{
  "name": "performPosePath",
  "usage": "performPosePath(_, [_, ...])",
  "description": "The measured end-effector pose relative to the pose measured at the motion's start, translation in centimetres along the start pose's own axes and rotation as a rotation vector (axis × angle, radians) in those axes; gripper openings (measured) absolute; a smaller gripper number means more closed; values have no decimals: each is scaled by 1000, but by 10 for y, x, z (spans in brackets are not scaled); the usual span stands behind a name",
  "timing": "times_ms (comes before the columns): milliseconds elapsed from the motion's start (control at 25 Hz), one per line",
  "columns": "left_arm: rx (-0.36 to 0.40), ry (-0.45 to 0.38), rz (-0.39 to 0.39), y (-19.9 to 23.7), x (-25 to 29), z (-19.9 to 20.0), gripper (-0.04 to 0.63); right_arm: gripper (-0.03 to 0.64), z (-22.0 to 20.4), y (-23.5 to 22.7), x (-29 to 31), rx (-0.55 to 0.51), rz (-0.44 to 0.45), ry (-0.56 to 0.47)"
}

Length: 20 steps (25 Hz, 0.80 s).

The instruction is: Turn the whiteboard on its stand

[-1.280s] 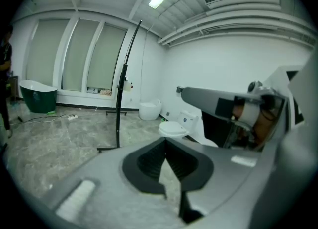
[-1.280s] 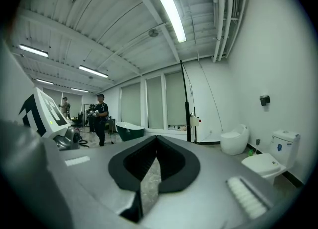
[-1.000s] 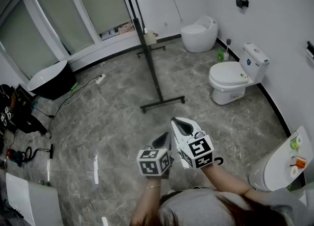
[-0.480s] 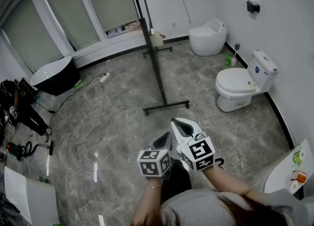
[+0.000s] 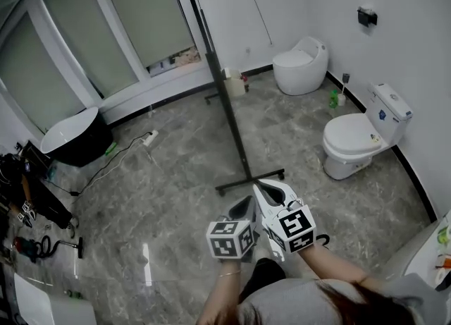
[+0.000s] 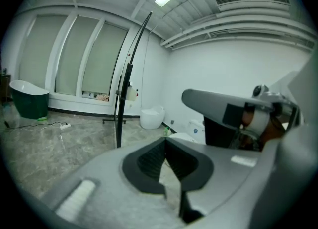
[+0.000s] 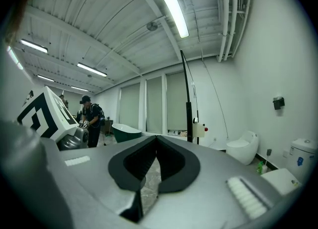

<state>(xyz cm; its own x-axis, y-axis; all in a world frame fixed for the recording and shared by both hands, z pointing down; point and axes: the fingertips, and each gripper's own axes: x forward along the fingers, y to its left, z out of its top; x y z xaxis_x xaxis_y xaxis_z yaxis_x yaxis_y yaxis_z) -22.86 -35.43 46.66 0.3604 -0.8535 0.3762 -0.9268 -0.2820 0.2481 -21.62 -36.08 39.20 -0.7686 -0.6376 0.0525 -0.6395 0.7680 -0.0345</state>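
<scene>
The whiteboard on its stand shows edge-on as a thin dark upright with a floor foot, in the middle of the grey stone floor. It also rises ahead as the whiteboard stand in the left gripper view and as the stand in the right gripper view. My left gripper and right gripper hang side by side close to my body, just short of the foot. Both are shut with nothing between the jaws, as the left gripper and right gripper show.
A white toilet stands at the right wall and another toilet at the back. A black bathtub sits at the left by the windows, with a power strip on the floor. A person stands far left.
The stand's foot now lies nearer to the grippers and lower in the head view. Both grippers stay shut in the same pose.
</scene>
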Motion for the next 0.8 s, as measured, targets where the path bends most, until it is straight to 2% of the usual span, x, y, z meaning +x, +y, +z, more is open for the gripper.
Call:
performPosePath(440, [-66, 24, -72, 84, 66, 50, 2, 5, 0, -39, 113, 13, -33, 40])
performPosePath(720, [29, 51, -80, 115, 105, 71, 2, 5, 3, -70, 164, 45, -74, 5])
performPosePath(800, [34, 57, -80, 125, 114, 74, 2, 5, 1, -78, 175, 68, -81, -4])
